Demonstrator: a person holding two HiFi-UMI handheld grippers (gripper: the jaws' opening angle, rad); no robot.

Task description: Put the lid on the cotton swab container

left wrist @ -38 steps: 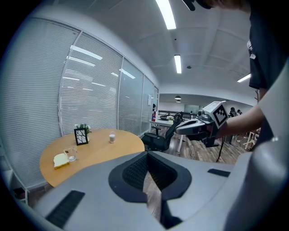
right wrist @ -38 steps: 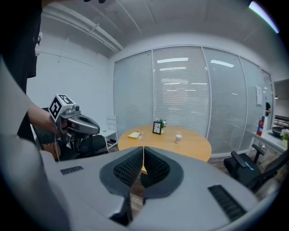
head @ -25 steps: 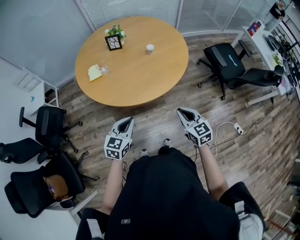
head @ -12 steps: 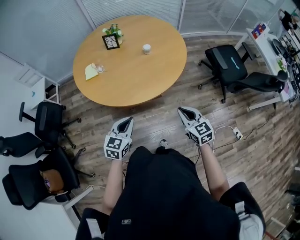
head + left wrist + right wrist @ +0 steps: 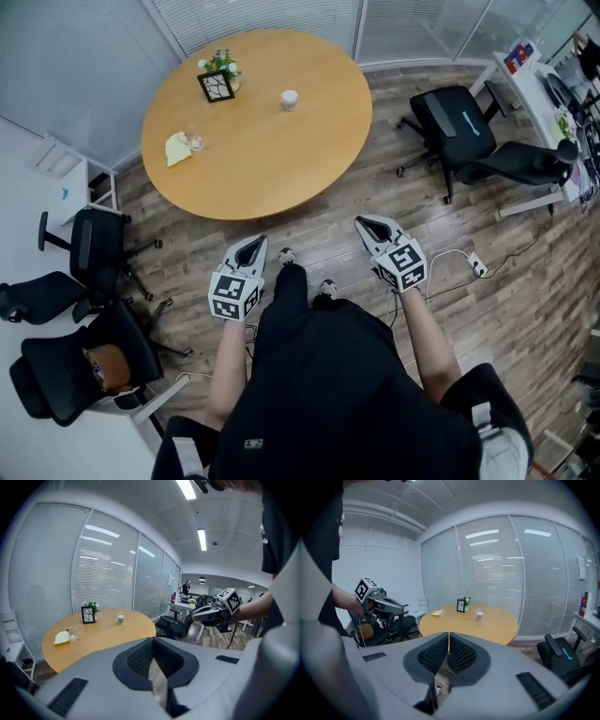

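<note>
**Both claws closed and empty, container far off on the table**

At the far left of the head view a black office chair (image 5: 94,246) stands on the wood-plank floor (image 5: 487,319). A second chair (image 5: 61,380) stands below it, and both are beside a round wooden table (image 5: 272,159). On the table's left side lies a yellow pad (image 5: 175,148), with a small clear item (image 5: 196,142) just beside it, too small to name. Further back, near the rim, a dark picture frame (image 5: 215,86) stands in front of a little green plant (image 5: 220,64). To their right, alone on bare wood, stands the cotton swab container (image 5: 290,98), a small upright jar with white contents. Whether a lid sits on it cannot be told.

Below the table the person stands in dark clothing, one shoe (image 5: 286,254) forward of the other. The left gripper (image 5: 254,241) is held out over the floor, short of the table edge and pointing toward it. In its own view the two jaws meet at the tips with nothing between them. The right gripper (image 5: 371,223) is about level with it on the other side of the body, likewise over the floor — its jaws are pressed together along a thin line, holding nothing. Both are well apart from the container.

To the right a black swivel chair (image 5: 455,122) stands beside a white desk (image 5: 530,103). A white power strip (image 5: 478,265) lies on the floor near the right gripper.
</note>
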